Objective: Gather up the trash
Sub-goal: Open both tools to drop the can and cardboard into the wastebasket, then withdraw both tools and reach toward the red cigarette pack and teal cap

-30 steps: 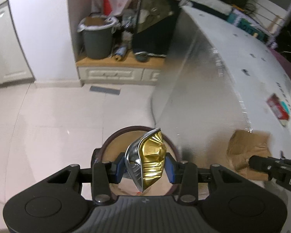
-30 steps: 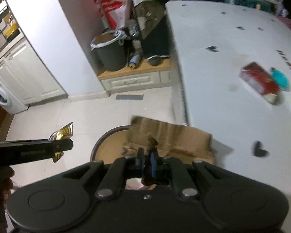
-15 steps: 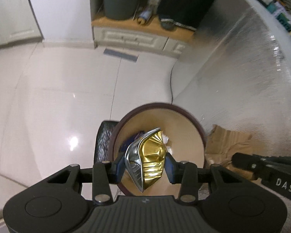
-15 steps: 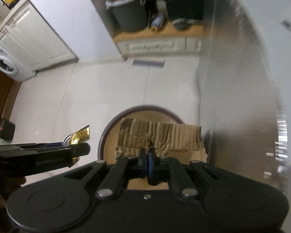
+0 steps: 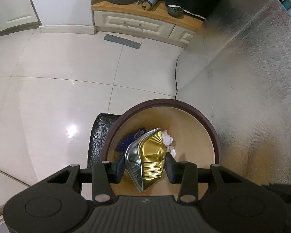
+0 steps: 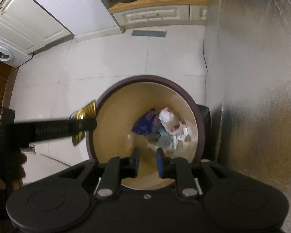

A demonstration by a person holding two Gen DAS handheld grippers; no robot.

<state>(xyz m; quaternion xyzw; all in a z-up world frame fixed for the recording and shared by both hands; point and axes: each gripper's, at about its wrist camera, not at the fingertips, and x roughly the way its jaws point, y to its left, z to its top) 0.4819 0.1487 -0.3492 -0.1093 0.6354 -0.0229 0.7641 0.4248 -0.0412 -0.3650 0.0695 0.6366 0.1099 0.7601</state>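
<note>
My left gripper (image 5: 145, 166) is shut on a crushed gold and silver can (image 5: 151, 155), held over the open trash bin (image 5: 161, 103). The bin has a dark brown rim and a beige inside. A blue wrapper (image 5: 131, 140) and crumpled white paper (image 5: 168, 140) lie at its bottom. In the right wrist view my right gripper (image 6: 147, 161) hangs over the same bin (image 6: 145, 77), its jaws opening with nothing between them. Below it lie the blue wrapper (image 6: 145, 123) and white scraps (image 6: 167, 117). The left gripper (image 6: 83, 125) with the can (image 6: 87, 109) reaches in at the bin's left rim.
A silver foil-covered table side (image 5: 252, 77) rises just right of the bin. A black textured block (image 5: 99, 136) sits against the bin. Farther off are a low wooden cabinet (image 5: 135, 25) with a lying spray can (image 5: 149, 0), a thin cable (image 5: 175, 77) and a washing machine (image 6: 2, 54).
Both grippers came down over the bin. The right gripper's jaws parted, and the brown cardboard they held is gone from between them. The left gripper still clamps the can.
</note>
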